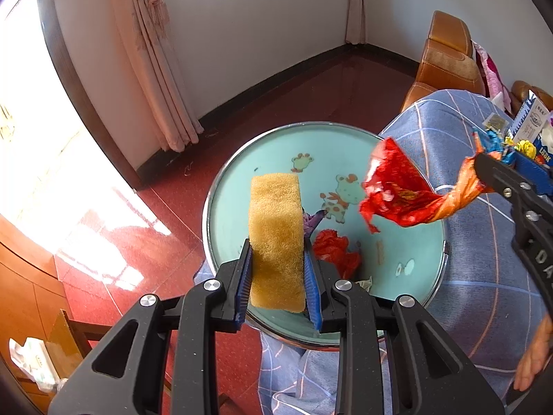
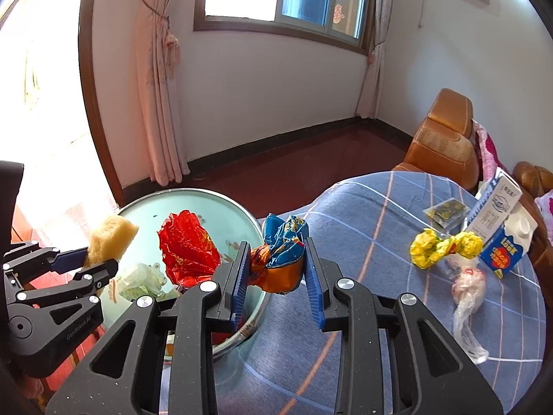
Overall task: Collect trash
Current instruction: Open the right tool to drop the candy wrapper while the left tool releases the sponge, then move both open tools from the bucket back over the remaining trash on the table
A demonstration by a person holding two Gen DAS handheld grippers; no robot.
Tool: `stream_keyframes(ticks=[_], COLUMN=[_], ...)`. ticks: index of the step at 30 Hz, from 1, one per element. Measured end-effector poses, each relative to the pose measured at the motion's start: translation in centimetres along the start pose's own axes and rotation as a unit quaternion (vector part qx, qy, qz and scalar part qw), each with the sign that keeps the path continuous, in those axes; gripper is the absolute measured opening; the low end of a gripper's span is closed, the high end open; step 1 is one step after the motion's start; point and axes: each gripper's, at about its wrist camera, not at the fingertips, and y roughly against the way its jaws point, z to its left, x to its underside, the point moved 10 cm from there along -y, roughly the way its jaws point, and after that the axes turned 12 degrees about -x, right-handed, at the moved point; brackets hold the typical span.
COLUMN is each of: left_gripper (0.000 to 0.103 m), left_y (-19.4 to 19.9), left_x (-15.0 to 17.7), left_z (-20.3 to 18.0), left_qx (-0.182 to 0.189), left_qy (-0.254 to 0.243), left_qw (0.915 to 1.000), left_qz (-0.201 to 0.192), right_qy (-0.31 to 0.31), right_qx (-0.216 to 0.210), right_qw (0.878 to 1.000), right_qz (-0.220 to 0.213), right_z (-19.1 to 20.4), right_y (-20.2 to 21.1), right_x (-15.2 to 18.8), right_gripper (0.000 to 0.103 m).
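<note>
Your left gripper [image 1: 278, 269] pinches the yellow sponge [image 1: 276, 238] upright between its blue pads [image 1: 312, 280], hanging over the near side of the round basin [image 1: 242, 159]; your right gripper [image 2: 278, 276] has a twisted snack wrapper [image 2: 281, 252] between its pads, the left pad against the orange twist and the blue bunched end swelling toward the right one; whether that right pad presses is hard to tell, so count the hold as light; the red tail [image 1: 394, 186] of the wrapper flares out over the basin's right side, while the pinched end sits at about the rim, above the edge of the checked blue cloth [image 2: 397, 207].

The basin already holds crumpled red trash [image 1: 337, 250], so judge this step as the drop; carry the right hand further over the basin's middle before you let go, since the bundle is light and long and could catch on the rim and slide onto the cloth; spread the jaws fully and lift straight away so the foil does not cling to a ribbed pad; keep the sponge clear of the falling tail.

Still waiting on the cloth: the yellow wrapper [image 2: 446, 247], a clear plastic bag [image 2: 468, 297], a small dark sachet [image 2: 444, 211] and the milk carton [image 2: 501, 221].
</note>
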Motion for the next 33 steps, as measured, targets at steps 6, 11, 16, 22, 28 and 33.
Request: stream_keyframes(ticks=[6, 11, 16, 22, 28, 33], left_gripper=[0.027, 0.027, 0.029, 0.042, 0.062, 0.068], left_y=[-0.6, -1.3, -1.9, -1.5, -0.2, 1.0], left_x=[0.2, 0.3, 0.1, -0.3, -1.1, -1.6], left_z=[0.0, -0.1, -0.4, -0.8, -0.6, -0.7], left_qx=[0.025, 0.024, 0.015, -0.011, -0.035, -0.042], left_qy=[0.011, 0.008, 0.001, -0.017, -0.023, -0.025], left_qw=[0.9995, 0.9995, 0.9996, 0.9998, 0.999, 0.9984], left_qz=[0.014, 0.02, 0.024, 0.009, -0.014, -0.027], right_qy=[0.007, 0.011, 0.003, -0.012, -0.03, -0.045], right_qx=[-0.009, -0.018, -0.031, -0.034, -0.023, -0.012], right_qw=[1.0, 0.999, 0.999, 0.999, 0.999, 0.999], right_qz=[0.025, 0.04, 0.042, 0.032, 0.022, 0.016], right_z=[0.6, 1.0, 1.0, 0.4, -1.3, -2.9], right_y=[-2.4, -3.8, -4.2, -3.7, -2.2, -0.5], right_x=[0.7, 1.2, 1.2, 0.9, 0.8, 1.2], right_gripper=[0.032, 0.035, 0.036, 0.038, 0.038, 0.04])
